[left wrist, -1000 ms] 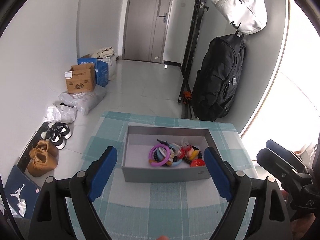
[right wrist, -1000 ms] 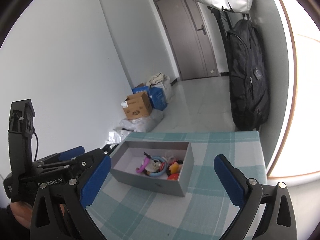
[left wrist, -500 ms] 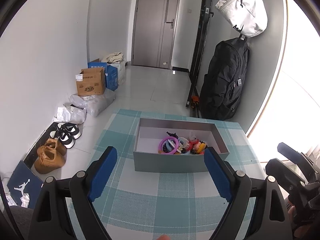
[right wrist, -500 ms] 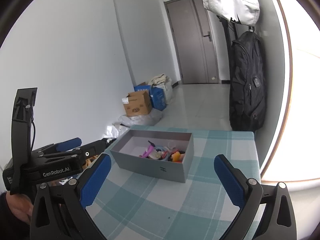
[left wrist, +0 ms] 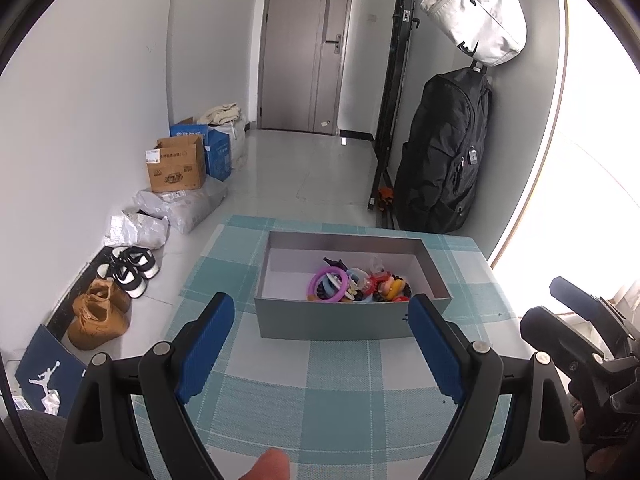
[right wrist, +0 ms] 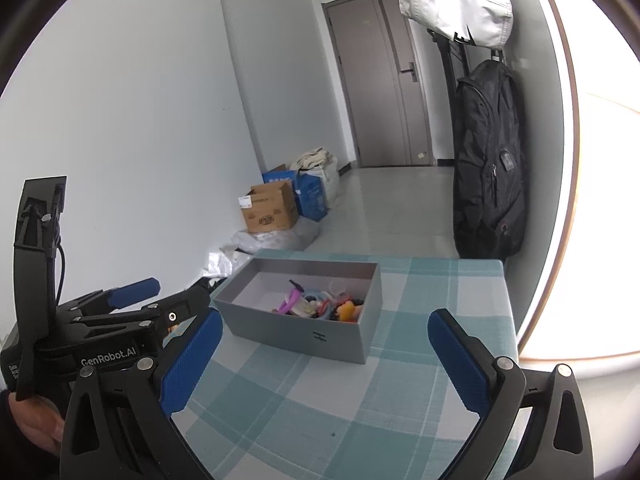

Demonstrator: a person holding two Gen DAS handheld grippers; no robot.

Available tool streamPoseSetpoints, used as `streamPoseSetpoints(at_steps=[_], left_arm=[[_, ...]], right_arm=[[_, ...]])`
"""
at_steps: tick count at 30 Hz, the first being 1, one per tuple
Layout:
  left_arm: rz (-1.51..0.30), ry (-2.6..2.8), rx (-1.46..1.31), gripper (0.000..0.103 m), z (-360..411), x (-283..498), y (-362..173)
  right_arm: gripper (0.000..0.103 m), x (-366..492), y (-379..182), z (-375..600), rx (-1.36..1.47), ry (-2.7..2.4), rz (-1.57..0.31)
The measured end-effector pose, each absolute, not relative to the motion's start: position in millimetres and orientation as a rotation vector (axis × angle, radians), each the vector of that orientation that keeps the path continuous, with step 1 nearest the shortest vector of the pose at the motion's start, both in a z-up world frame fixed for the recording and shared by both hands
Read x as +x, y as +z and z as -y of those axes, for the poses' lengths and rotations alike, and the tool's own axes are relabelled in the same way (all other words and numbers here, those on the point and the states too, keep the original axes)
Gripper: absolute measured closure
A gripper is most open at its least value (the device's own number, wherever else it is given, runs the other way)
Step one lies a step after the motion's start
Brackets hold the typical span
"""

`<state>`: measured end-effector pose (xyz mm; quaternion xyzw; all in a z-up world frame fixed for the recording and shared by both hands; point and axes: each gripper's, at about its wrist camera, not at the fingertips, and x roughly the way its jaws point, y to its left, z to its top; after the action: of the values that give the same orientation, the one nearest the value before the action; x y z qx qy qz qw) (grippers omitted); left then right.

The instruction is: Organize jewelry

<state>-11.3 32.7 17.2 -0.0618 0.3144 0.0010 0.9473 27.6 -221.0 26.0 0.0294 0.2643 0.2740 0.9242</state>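
A grey open box (left wrist: 332, 324) stands on the checked tablecloth, also in the right wrist view (right wrist: 304, 332). Inside it, at the right end, lies a heap of colourful jewelry (left wrist: 356, 286) with a purple ring (left wrist: 315, 280) on the left; the heap also shows in the right wrist view (right wrist: 320, 306). My left gripper (left wrist: 320, 344) is open and empty, held back from the box's near wall. My right gripper (right wrist: 324, 356) is open and empty, near the box's corner. The left gripper's body shows in the right wrist view (right wrist: 120, 320).
The table (left wrist: 304, 404) has a teal and white checked cloth, with its right edge by a bright window. On the floor at left are shoes (left wrist: 120, 280), bags and cardboard boxes (left wrist: 176, 168). A black backpack (left wrist: 444, 156) and a white bag (left wrist: 480, 12) hang on the right wall.
Both grippers have pulled back and up from the box, so it sits farther away in both views. Both stayed open and empty. The box and jewelry have not moved.
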Motion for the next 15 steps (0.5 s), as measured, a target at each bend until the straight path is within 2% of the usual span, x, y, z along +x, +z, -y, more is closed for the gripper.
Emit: streamPoseSetpoints(at_steps=[15], left_arm=[[-0.64,-0.016,-0.134,0.017,-33.5,-11.5,20.1]], right_arm=[[0.0,30.0,22.7,220.1,0.062,0.558,-0.559]])
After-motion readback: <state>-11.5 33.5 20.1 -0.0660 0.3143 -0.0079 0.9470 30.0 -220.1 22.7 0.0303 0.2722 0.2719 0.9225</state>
